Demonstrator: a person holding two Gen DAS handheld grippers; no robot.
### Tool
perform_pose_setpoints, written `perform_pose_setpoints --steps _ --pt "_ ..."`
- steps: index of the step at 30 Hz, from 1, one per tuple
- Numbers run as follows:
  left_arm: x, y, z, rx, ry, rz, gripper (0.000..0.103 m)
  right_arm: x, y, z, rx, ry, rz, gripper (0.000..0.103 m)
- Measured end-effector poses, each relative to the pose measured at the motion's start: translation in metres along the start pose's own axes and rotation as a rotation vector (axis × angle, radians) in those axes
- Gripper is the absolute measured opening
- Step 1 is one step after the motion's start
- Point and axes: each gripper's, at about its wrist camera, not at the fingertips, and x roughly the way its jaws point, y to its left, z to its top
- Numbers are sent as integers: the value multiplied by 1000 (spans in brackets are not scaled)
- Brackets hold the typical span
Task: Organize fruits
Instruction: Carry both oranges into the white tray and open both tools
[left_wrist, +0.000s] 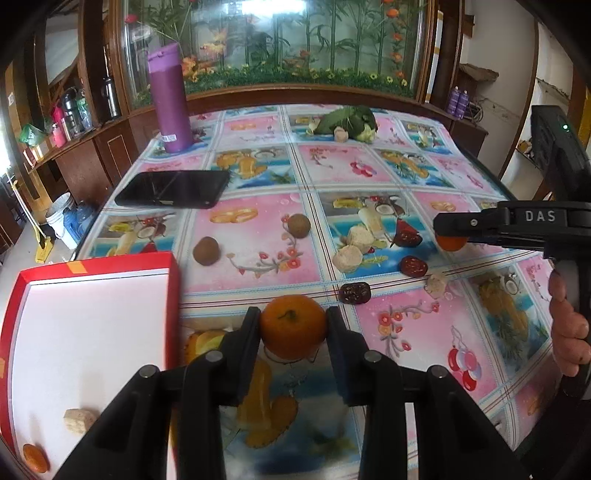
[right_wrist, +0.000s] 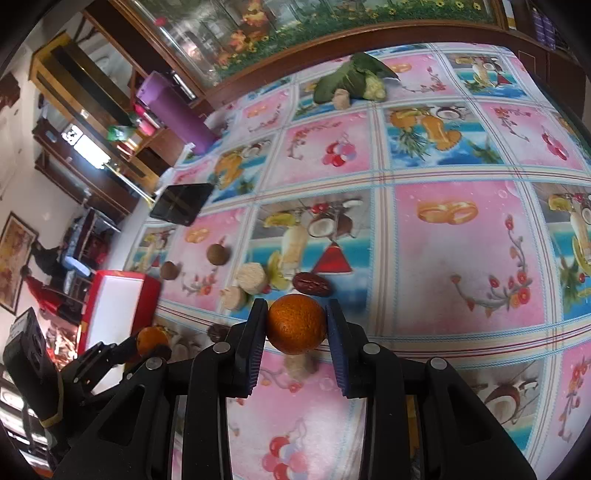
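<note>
My left gripper (left_wrist: 293, 326) is shut on an orange (left_wrist: 293, 326) and holds it above the table, just right of a red box (left_wrist: 173, 291) with a white inside. In the box lie a beige piece (left_wrist: 79, 419) and a small orange (left_wrist: 36, 457). My right gripper (right_wrist: 296, 323) is shut on another orange (right_wrist: 296, 323) over the table; it also shows in the left wrist view (left_wrist: 450, 240). On the patterned tablecloth lie two brown round fruits (left_wrist: 298, 225) (left_wrist: 206, 250), beige pieces (left_wrist: 349, 256), dark red dates (left_wrist: 413, 266) (left_wrist: 354, 292).
A black phone (left_wrist: 173, 187) lies at the left. A purple bottle (left_wrist: 169, 99) stands at the far left corner. A green leafy vegetable (left_wrist: 349, 122) lies at the far edge. A wooden cabinet with glass stands behind the table.
</note>
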Motion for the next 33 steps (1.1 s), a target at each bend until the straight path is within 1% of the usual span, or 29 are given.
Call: perform_pose_setpoints --steps 3,6,7,9,11,14,18,21,25,28,33 --pt "-31 13 -8 -9 -53 29 38 4 16 -2 -9 2 81 31" --pt "-59 38 -21 -48 -87 67 38 13 37 -7 -13 16 166 30" --pt "-67 47 -27 -64 -96 86 38 17 46 -9 -21 20 185 30" --pt "-81 68 -38 -92 -114 132 38 26 65 -16 -57 26 195 30" --pt "-89 88 -49 -123 -113 182 38 38 87 -22 -81 39 216 30" --pt "-95 121 -62 -188 -107 229 38 59 124 -31 -99 72 270 30" --pt "-91 156 -73 -244 -86 294 38 87 179 -42 -152 88 316 30" --pt "-82 174 -75 -264 -66 327 38 109 213 -48 -187 102 304 30" --pt "-64 195 -71 -283 -32 355 38 136 244 -52 -219 120 259 30" --pt "-53 205 -68 -299 -10 368 38 150 253 -55 -245 135 217 30" --pt "-47 211 -71 -317 14 369 38 161 250 -61 -266 157 178 30"
